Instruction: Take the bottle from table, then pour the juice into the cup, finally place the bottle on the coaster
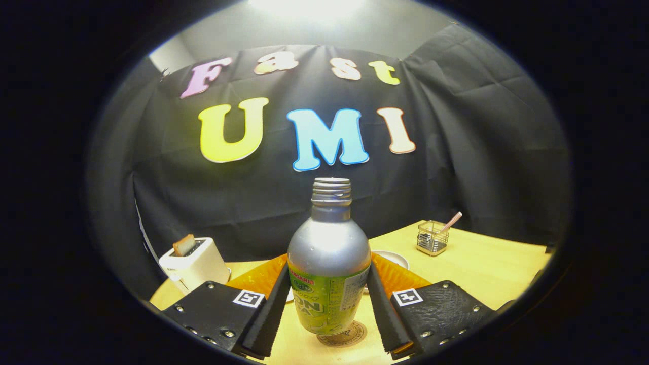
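Bottle (328,263) upright, long axis vertical, threaded neck up, capless, base on coaster (343,334) nr table (487,263) front edge. Gripper (328,309) level; fingers clamped on bottle's sides.

My fingers (327,309) pressed on both sides of the bottle (328,263), coaster (343,334) under it, toaster (193,263) off left, glass holder (432,238) far right, open table (487,268) between.

Tool (328,304) level, pointing fwd; both fingers (271,309) angled inward, pressing either side of the bottle (328,268), clamped at its lower body.
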Motion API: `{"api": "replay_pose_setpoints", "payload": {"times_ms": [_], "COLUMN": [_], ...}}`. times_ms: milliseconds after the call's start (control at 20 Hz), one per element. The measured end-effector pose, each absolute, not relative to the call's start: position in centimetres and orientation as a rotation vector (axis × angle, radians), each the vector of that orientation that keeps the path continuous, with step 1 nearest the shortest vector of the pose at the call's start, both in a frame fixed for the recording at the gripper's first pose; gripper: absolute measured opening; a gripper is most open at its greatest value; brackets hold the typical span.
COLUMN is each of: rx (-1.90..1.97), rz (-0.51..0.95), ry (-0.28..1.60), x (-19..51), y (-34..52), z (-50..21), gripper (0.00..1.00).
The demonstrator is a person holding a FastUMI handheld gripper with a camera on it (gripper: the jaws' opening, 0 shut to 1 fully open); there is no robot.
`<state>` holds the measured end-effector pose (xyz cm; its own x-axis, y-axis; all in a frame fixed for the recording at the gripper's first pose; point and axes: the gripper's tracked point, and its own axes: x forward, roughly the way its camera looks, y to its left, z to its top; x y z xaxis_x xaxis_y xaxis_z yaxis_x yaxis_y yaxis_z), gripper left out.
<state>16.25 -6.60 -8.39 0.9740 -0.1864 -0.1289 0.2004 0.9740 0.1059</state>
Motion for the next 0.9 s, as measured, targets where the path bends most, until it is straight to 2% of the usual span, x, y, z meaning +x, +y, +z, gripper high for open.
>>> {"api": "replay_pose_setpoints", "payload": {"times_ms": [200,900], "rx": [-0.036,-0.053], "rz": [-0.196,-0.147], "ry": [0.127,0.153], "x": [16.7,17.8], "y": [-5.7,-5.3], "z": [-8.1,-12.5], "gripper": [0.78,0.78]}}
